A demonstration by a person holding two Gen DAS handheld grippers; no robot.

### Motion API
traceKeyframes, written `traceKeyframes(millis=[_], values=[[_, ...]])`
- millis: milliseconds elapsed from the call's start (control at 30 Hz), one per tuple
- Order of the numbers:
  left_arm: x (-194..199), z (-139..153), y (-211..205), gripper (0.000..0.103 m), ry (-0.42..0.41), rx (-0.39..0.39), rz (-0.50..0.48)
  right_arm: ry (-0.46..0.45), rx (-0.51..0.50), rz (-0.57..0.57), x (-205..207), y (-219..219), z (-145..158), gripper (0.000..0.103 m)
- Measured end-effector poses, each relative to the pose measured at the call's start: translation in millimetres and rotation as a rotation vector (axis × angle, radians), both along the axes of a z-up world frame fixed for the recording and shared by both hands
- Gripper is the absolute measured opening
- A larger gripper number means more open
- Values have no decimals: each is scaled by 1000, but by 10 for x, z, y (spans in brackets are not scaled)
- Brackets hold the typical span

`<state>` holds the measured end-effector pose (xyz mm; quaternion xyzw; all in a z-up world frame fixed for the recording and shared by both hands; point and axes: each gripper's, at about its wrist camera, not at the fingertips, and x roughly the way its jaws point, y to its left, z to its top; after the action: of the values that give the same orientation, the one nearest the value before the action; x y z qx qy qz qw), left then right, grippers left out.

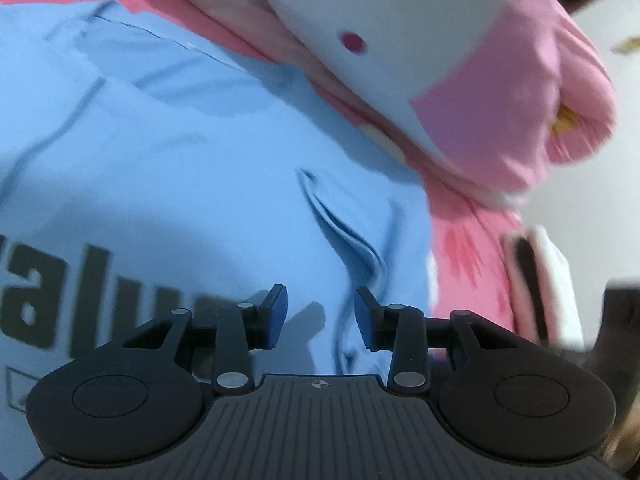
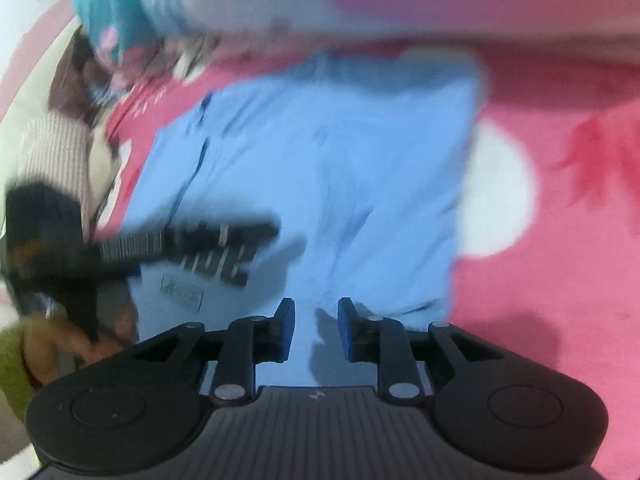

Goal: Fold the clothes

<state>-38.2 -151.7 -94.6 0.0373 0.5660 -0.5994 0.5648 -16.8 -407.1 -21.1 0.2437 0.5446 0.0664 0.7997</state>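
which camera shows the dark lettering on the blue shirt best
The left wrist view: the dark lettering on the blue shirt sits large and fairly sharp at the left edge. In the right wrist view the lettering is smaller, blurred and partly hidden behind the left gripper.

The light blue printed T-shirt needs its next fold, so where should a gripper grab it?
Judging by the light blue printed T-shirt lying flat on the pink patterned blanket, pinch the raised crease from above; flat cloth gives the open left gripper nothing to bite.
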Motion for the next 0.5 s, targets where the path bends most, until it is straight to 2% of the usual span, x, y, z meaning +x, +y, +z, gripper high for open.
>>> traceKeyframes(millis=[100,167,233,300,333,400,500], values=[[-167,8,-2,37,-32,-4,-60,-40,-22,-116,136,-246,212,25],[-276,11,-4,37,-56,-6,-97,-66,-63,-113,347,-277,263,25],[-366,3,-8,37,-92,-3,-115,-84,-111,-63,648,-177,250,25],[-415,-5,2,37,-118,-3,-119,-77,-126,17,958,-1,153,31],[-437,-9,5,37,-130,-2,-120,-66,-161,57,1092,110,81,36],[-470,-17,3,37,-147,-1,-115,-34,-251,120,1290,299,-68,37],[-511,-23,0,36,-169,-2,-109,5,-321,132,1398,380,-255,37]])
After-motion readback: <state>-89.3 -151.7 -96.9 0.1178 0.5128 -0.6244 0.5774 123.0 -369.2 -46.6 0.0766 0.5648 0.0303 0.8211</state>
